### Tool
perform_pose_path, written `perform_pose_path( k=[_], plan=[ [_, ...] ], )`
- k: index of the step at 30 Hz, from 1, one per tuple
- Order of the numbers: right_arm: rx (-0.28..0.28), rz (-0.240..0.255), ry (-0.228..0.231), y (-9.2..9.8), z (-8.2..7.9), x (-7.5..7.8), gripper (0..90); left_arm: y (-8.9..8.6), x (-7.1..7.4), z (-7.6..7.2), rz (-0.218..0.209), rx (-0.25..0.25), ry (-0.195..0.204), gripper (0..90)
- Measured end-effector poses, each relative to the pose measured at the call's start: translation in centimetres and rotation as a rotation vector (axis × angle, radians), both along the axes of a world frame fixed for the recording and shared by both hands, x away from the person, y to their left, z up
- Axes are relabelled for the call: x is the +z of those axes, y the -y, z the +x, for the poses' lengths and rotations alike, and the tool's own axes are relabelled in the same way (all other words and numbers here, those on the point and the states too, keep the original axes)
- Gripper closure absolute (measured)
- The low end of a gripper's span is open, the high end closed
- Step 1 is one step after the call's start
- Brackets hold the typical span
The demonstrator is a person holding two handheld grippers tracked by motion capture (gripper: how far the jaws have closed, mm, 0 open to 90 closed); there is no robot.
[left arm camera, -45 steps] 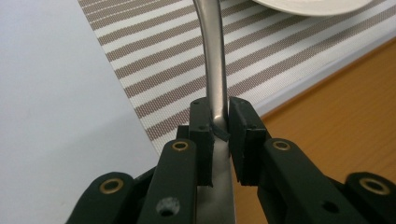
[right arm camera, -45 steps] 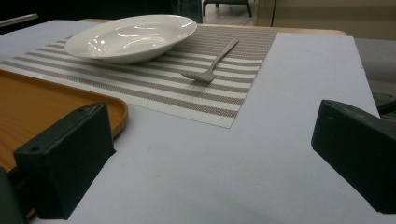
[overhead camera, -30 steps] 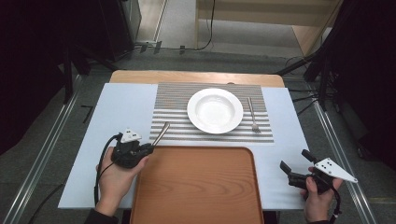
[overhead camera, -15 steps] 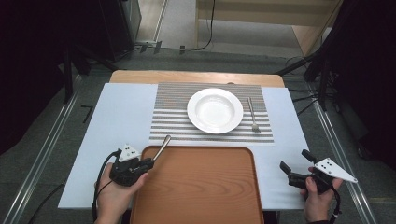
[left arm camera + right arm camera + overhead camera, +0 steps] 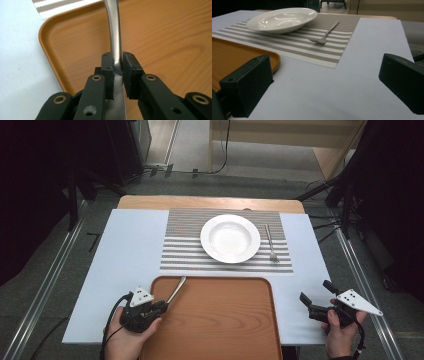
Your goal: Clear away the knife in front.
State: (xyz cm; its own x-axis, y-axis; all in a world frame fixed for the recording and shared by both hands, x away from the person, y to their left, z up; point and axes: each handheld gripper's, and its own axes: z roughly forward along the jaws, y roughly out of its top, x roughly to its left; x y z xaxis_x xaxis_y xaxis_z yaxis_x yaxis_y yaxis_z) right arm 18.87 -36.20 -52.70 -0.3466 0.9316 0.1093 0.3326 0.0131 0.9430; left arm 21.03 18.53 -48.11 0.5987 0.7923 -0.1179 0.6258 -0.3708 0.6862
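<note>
My left gripper (image 5: 162, 306) is shut on a slim metal utensil (image 5: 176, 290) at the near left corner of the wooden tray (image 5: 220, 320). In the left gripper view the pads (image 5: 107, 65) pinch the silver shaft (image 5: 114, 32), which runs away over the tray (image 5: 162, 37) toward its far rim. Which kind of utensil it is I cannot tell. My right gripper (image 5: 315, 291) stands open over the white board right of the tray, nothing between its jaws (image 5: 324, 80). A white plate (image 5: 230, 238) and a fork (image 5: 270, 242) lie on the striped placemat (image 5: 185, 250).
The white board (image 5: 125, 255) covers a wooden table; bare board lies left of the placemat. From the right gripper view the plate (image 5: 282, 18), the fork (image 5: 325, 33) and the tray corner (image 5: 234, 55) sit ahead. Metal rails (image 5: 45, 290) and dark stands flank the table.
My left gripper has drawn back toward the person and sunk a little, carrying the utensil from beside the placemat to the tray's near left corner. The right gripper has stayed put.
</note>
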Motion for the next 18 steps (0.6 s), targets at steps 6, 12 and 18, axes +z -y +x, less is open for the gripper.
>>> perform_pose_path(
  k=[6, 12, 18],
  plan=[
    [0.001, 0.000, 0.000, 0.0, 0.0, 0.0, 0.0, 0.2, -0.6, -1.0, 0.013, -0.003, -0.018, 79.9],
    [0.002, 0.000, -0.002, 0.0, 0.0, 0.0, 0.0, 0.6, -0.9, -1.6, 0.026, -0.002, -0.025, 79.8],
    [0.001, -0.001, 0.000, 0.0, 0.0, 0.0, 0.0, 0.7, -1.1, -2.0, 0.046, 0.021, -0.055, 79.8]
  ],
)
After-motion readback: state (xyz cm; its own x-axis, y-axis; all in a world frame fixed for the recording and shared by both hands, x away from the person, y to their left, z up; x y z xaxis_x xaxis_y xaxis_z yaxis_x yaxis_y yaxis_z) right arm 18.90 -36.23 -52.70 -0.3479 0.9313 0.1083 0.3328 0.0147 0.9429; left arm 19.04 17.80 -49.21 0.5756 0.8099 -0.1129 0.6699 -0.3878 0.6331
